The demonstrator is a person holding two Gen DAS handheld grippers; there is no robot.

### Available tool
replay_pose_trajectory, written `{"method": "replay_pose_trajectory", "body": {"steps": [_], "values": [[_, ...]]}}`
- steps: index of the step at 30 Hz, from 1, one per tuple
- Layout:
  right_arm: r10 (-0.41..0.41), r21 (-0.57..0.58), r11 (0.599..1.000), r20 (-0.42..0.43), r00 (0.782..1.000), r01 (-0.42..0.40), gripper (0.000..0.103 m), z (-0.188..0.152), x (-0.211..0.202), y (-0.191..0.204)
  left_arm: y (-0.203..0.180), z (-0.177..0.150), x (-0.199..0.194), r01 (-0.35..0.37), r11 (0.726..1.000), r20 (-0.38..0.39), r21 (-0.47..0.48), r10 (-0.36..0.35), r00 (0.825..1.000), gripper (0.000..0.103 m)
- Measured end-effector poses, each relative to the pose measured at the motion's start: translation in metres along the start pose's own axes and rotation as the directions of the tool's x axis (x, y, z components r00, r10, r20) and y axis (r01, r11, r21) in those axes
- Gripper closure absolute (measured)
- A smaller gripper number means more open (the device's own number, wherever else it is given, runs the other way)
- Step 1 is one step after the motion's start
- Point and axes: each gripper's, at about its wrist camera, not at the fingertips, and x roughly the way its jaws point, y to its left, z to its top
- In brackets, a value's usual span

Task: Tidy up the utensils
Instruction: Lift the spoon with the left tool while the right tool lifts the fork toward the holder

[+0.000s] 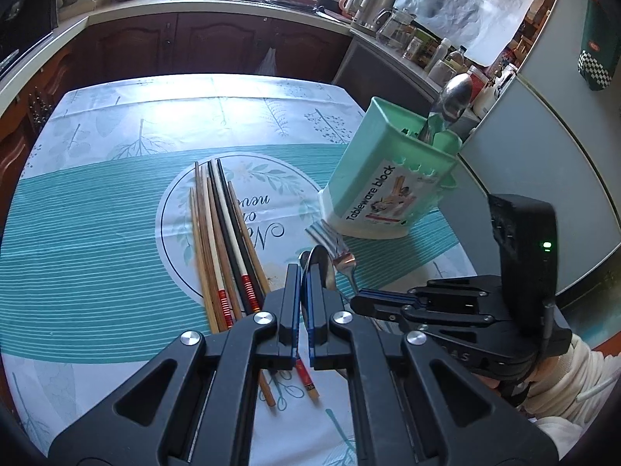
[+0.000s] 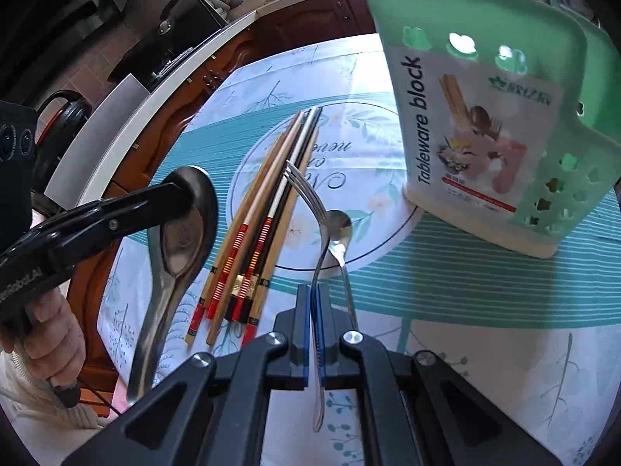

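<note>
The right tongs (image 2: pixel 313 291) pinch a fork (image 2: pixel 310 198) by its handle, just right of the chopsticks (image 2: pixel 264 225); the green holder (image 2: pixel 485 116) stands further right.

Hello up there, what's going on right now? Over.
Left gripper shut on big spoon. Right gripper shut on fork. Green holder ahead, path clear.

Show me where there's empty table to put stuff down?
Free: the striped cloth left of the chopsticks out to the table edge, and the far strip behind them. Crowded: between the chopsticks and the green holder, where the small spoon lies and both held pieces, the big spoon and fork, hang.
</note>
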Motion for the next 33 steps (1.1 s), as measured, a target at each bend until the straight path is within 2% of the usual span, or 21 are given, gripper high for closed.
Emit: {"method": "replay_pose_trajectory", "body": {"steps": [3,6,9,12,13,15,16,18,19,20,24,27,29,31,33], "values": [[0.012,0.007,1.000,0.022,1.000,-0.013,0.101,-0.001,-0.007,-0.003,-0.006,0.006,-0.009,0.008,1.000,0.037,-0.013,-0.008,0.999,0.102],[0.044,-0.008,0.999,0.079,0.996,-0.044,0.101,-0.002,-0.023,-0.001,-0.019,0.019,-0.023,0.005,1.000,0.100,0.007,-0.006,0.995,0.102],[0.096,-0.051,0.995,0.194,0.976,-0.088,0.101,-0.002,-0.053,0.003,-0.037,0.034,-0.039,0.009,0.999,0.181,0.042,-0.017,0.983,0.102],[0.127,-0.076,0.991,0.332,0.935,-0.108,0.101,-0.002,-0.088,0.002,-0.061,0.052,-0.053,0.003,0.997,0.274,0.083,-0.026,0.961,0.102],[0.126,-0.075,0.992,0.396,0.909,-0.105,0.101,-0.003,-0.104,-0.001,-0.071,0.058,-0.056,-0.004,0.995,0.309,0.101,-0.028,0.951,0.102],[0.102,-0.066,0.995,0.477,0.873,-0.080,0.101,-0.004,-0.123,-0.006,-0.088,0.068,-0.060,-0.024,0.991,0.363,0.130,-0.025,0.932,0.102],[0.074,-0.057,0.997,0.535,0.841,-0.051,0.101,-0.005,-0.136,-0.010,-0.099,0.073,-0.061,-0.042,0.988,0.395,0.150,-0.021,0.919,0.102],[0.044,-0.042,0.999,0.596,0.802,-0.023,0.101,-0.007,-0.148,-0.018,-0.118,0.082,-0.062,-0.074,0.980,0.455,0.185,-0.019,0.890,0.102],[0.021,-0.029,1.000,0.632,0.775,-0.003,0.101,-0.007,-0.155,-0.024,-0.128,0.087,-0.061,-0.090,0.975,0.484,0.202,-0.020,0.875,0.102],[0.008,-0.018,1.000,0.651,0.759,0.005,0.101,-0.008,-0.159,-0.029,-0.138,0.093,-0.058,-0.096,0.972,0.504,0.214,-0.025,0.863,0.102],[-0.031,0.018,1.000,0.697,0.716,0.025,0.101,0.000,-0.162,-0.048,-0.168,0.109,-0.042,-0.126,0.958,0.576,0.257,-0.047,0.816,0.102],[-0.043,0.037,0.999,0.722,0.690,0.025,0.101,0.008,-0.156,-0.068,-0.187,0.110,-0.026,-0.176,0.936,0.618,0.303,-0.053,0.785,0.102],[-0.040,0.036,0.999,0.743,0.668,0.020,0.101,0.013,-0.151,-0.077,-0.195,0.112,-0.009,-0.209,0.920,0.630,0.330,-0.050,0.775,0.102],[-0.037,0.024,0.999,0.765,0.643,0.029,0.101,0.016,-0.149,-0.082,-0.200,0.112,0.005,-0.238,0.908,0.636,0.345,-0.040,0.771,0.102],[-0.037,0.010,0.999,0.778,0.627,0.046,0.101,0.022,-0.146,-0.086,-0.202,0.111,0.019,-0.263,0.899,0.638,0.351,-0.024,0.769,0.102]]}}
